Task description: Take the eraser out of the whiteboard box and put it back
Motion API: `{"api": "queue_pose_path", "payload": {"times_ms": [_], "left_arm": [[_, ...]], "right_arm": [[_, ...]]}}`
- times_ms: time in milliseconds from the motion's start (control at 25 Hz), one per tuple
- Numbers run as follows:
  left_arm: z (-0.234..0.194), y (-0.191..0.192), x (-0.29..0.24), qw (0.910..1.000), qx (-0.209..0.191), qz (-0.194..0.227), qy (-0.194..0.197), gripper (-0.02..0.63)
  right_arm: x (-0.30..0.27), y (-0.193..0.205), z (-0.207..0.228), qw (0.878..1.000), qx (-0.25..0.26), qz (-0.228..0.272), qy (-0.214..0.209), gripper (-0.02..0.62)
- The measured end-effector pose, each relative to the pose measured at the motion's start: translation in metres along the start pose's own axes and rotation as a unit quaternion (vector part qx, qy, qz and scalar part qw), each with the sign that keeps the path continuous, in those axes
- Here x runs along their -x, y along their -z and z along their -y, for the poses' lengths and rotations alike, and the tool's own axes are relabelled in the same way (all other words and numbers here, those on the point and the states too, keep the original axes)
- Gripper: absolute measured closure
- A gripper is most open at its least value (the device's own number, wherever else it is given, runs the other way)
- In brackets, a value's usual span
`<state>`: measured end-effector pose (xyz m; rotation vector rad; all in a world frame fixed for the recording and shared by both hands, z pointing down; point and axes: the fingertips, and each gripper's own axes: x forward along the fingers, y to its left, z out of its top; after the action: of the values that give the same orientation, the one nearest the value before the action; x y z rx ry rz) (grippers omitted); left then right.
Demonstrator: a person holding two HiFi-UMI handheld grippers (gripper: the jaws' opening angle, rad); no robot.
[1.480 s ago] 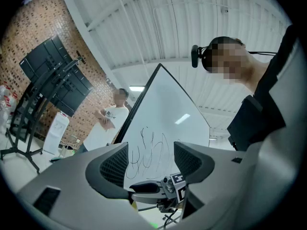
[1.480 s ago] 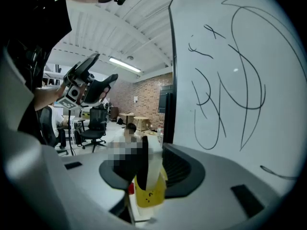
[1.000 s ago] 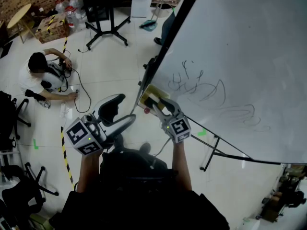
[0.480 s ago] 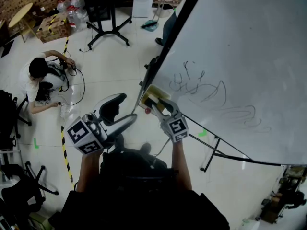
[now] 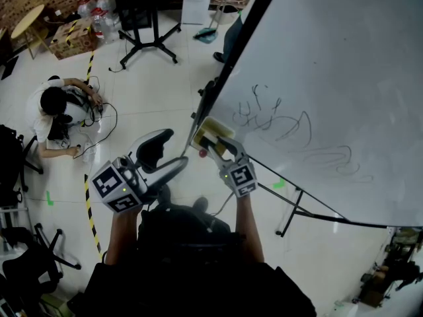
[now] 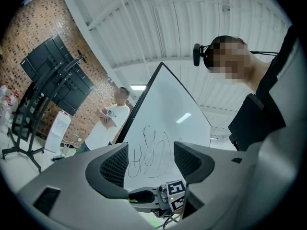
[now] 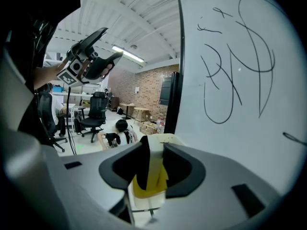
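right hand-held gripper (image 7: 153,151) jaws opening, eraser (image 7: 151,178) between them, clearest in right gripper view | whiteboard box (image 5: 203,125) hanging at whiteboard (image 5: 330,78) edge | left hand-held gripper (image 6: 150,150) hovering spread over open floor (image 5: 158,84)

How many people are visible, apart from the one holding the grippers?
2. A crouching person is on the floor at the head view's left. A standing person is beside the edge of the whiteboard in the left gripper view. Others may be hidden behind the whiteboard.

Right tongs (image 5: 219,143) opening on eraser (image 5: 211,139) at whiteboard box (image 5: 205,125), left tongs (image 5: 176,146) wide apart
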<state>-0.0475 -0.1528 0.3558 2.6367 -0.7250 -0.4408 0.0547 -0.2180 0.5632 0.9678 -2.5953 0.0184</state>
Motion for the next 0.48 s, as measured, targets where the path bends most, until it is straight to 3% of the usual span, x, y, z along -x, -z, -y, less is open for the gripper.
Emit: {"api": "queue_pose_path", "payload": {"times_ms": [480], "left_arm": [[0.0011, 0.0006, 0.0009, 1.0000, 0.001, 0.000, -0.001, 0.314]], "right_arm": [[0.0002, -0.0007, -0.0022, 1.000, 0.006, -0.005, 0.006, 0.423]]}}
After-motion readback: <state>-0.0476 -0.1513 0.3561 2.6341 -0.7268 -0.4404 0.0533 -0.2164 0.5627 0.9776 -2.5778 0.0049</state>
